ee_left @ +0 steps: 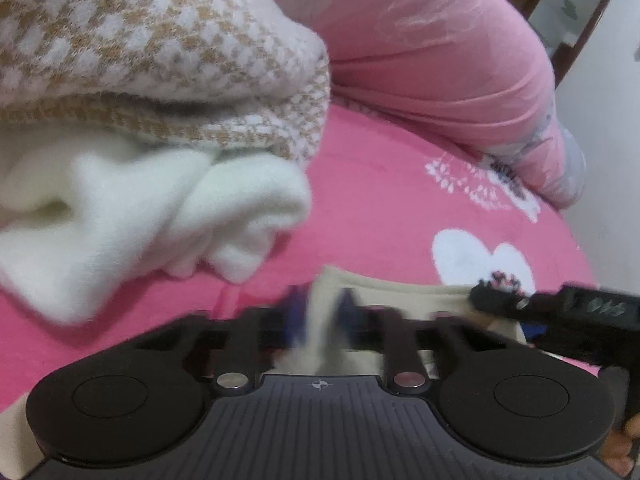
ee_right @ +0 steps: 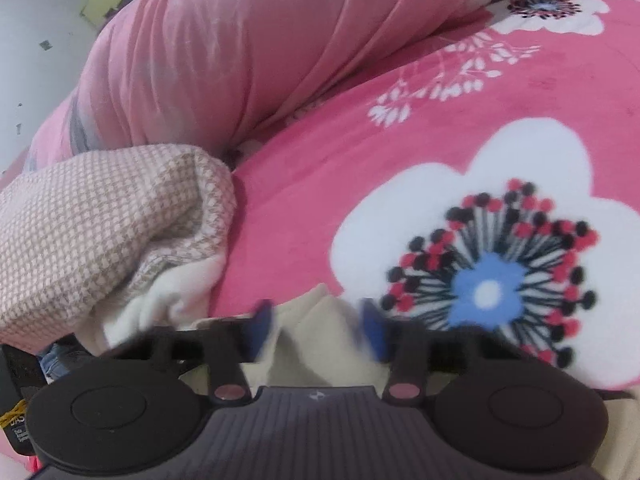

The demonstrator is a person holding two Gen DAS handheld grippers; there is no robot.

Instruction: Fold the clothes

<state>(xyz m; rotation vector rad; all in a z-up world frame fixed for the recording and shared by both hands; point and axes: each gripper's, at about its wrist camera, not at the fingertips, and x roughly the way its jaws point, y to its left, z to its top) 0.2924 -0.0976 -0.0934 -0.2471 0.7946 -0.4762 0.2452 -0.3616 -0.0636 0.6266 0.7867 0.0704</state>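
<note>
A cream garment (ee_left: pixel 404 292) lies on the pink floral bedsheet (ee_left: pixel 380 192), right under both grippers. My left gripper (ee_left: pixel 320 316) has its blue fingertips a small gap apart, with the cream fabric between them; motion blur hides whether they pinch it. My right gripper (ee_right: pixel 318 330) is open, its blue fingertips astride a raised fold of the same cream garment (ee_right: pixel 320 332). The right gripper's black body (ee_left: pixel 576 312) shows at the right edge of the left wrist view. A folded tan-and-white houndstooth garment with white fleece lining (ee_left: pixel 160 80) sits to the left; it also shows in the right wrist view (ee_right: pixel 100 232).
A rolled pink quilt (ee_left: pixel 432 48) lies along the back of the bed, also in the right wrist view (ee_right: pixel 224 52). A large white flower print (ee_right: pixel 492 272) marks the sheet to the right. A white wall (ee_left: pixel 600 160) and wooden frame stand beyond the bed edge.
</note>
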